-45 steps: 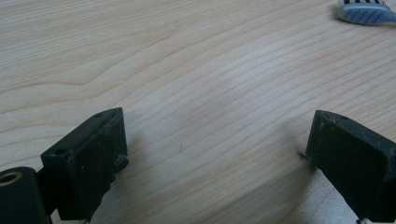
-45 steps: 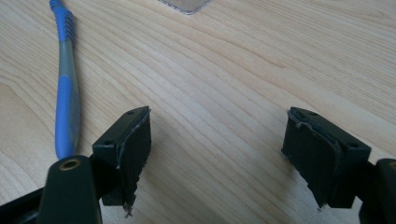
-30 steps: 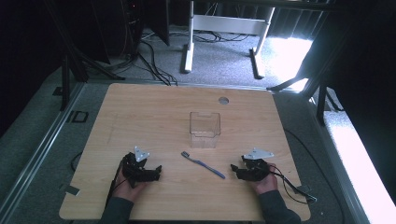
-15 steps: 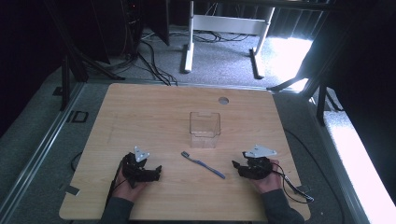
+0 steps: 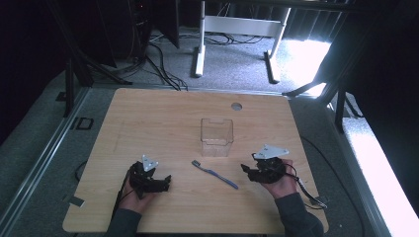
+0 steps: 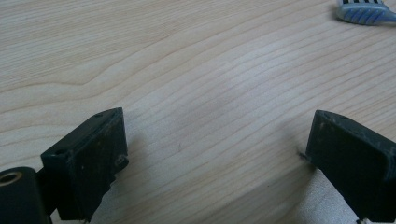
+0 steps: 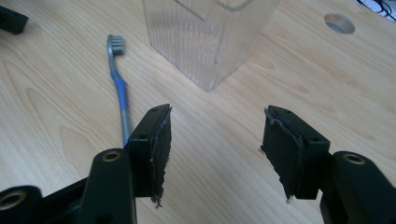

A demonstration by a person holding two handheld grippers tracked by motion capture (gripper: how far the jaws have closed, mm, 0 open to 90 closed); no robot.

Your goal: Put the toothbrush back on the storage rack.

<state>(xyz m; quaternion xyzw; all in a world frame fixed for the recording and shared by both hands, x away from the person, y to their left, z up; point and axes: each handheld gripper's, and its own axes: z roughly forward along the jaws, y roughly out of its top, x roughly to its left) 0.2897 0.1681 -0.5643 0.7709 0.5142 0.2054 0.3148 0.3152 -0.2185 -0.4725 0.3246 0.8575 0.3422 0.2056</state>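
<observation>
Item: blue toothbrush [image 5: 214, 174], flat on the counter [image 5: 148, 118], lying between our two claws, just in front of the clear container [image 5: 216, 137], apart from it.

Step in hand, as we judge it: taking up the toothbrush with our right claw [image 7: 215, 140]. Done well, we approach over the mid-handle, jaws straddling it crosswise, and clench before lifting, clear of the container wall.

Right claw: spread wide, having just narrowed a little; nothing between the jaws, handle beside its left jaw.

Left claw [image 6: 215, 140]: spread wide, empty, low over bare wood.
</observation>
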